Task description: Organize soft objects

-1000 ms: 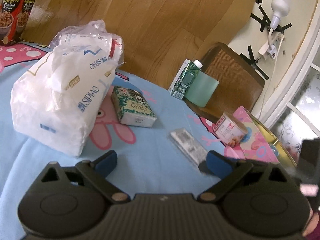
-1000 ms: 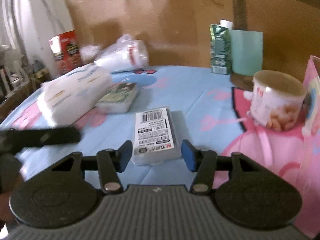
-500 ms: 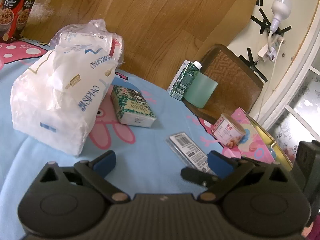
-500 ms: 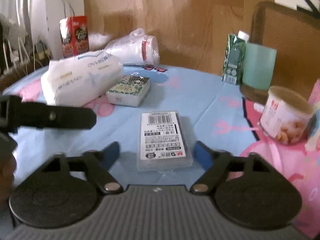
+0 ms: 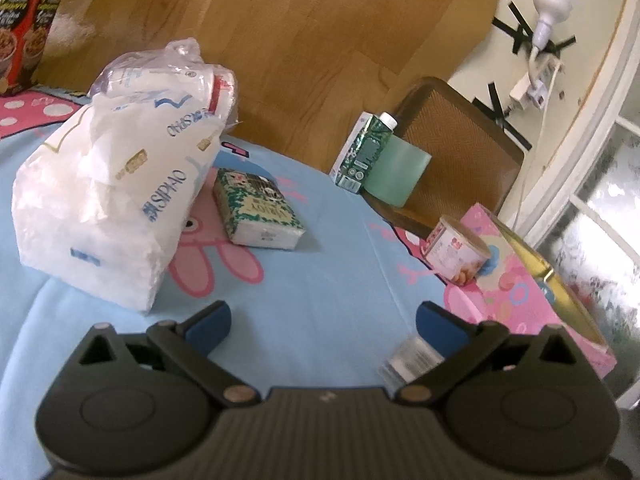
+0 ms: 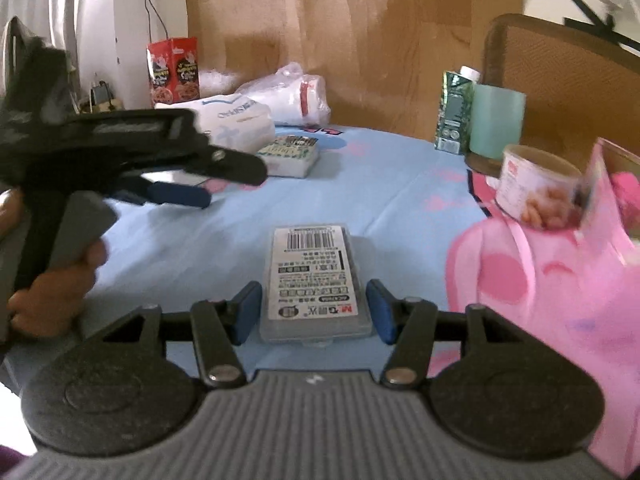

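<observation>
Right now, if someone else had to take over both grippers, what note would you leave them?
Left gripper: open, nothing between the jaws, over bare blue cloth.
Right gripper: jaws have just been closing around the flat clear pack, which lies on the cloth; a gap shows on both sides, so not gripped yet.
Job's things: big white tissue bag and small green tissue pack side by side at far left, a clear plastic bag behind them. Pink box stands open at right, a tin beside it.
Done: nothing visibly sorted.
Left: grip the flat pack, then place the soft items.
</observation>
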### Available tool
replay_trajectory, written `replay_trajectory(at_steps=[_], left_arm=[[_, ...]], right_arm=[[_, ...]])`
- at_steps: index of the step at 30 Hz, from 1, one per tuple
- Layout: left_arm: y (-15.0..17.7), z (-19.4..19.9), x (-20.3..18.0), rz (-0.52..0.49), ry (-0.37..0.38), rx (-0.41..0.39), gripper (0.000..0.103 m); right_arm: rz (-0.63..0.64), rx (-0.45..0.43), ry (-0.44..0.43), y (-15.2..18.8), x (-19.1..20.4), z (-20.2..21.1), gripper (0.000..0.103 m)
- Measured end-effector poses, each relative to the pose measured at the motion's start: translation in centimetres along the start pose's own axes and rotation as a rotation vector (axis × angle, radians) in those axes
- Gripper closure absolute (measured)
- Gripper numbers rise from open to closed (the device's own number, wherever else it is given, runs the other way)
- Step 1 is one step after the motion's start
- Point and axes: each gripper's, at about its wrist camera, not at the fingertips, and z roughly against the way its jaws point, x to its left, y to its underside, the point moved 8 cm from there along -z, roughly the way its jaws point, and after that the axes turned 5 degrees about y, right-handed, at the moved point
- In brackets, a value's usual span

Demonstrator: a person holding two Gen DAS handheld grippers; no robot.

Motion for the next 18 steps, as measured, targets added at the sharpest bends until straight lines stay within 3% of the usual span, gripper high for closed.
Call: replay_trajectory(at_steps=[7,13,16,18], left_arm=[[1.1,0.0,-2.1,-0.068,-0.019,0.062,0.001],[3.1,0.5,-6.3,0.088,0.208,0.200,0.003],[4.2,0.0,-8.1,0.091,0.253,0.261,0.011],[5.1,-0.8,-9.0,0.077,0.254,0.298,0.026]], right_arm=[[-0.138,-0.028,-0.017,1.8,-1.3,2.7,0.043],[-0.264,-0.042,-0.073,1.9,-2.4,3.0,0.043],[-0.283,-0.054,-0.085,2.0,-2.5,3.3,0.043],[-0.292,-0.065,-0.092,2.1,-2.6,3.6,0.043]])
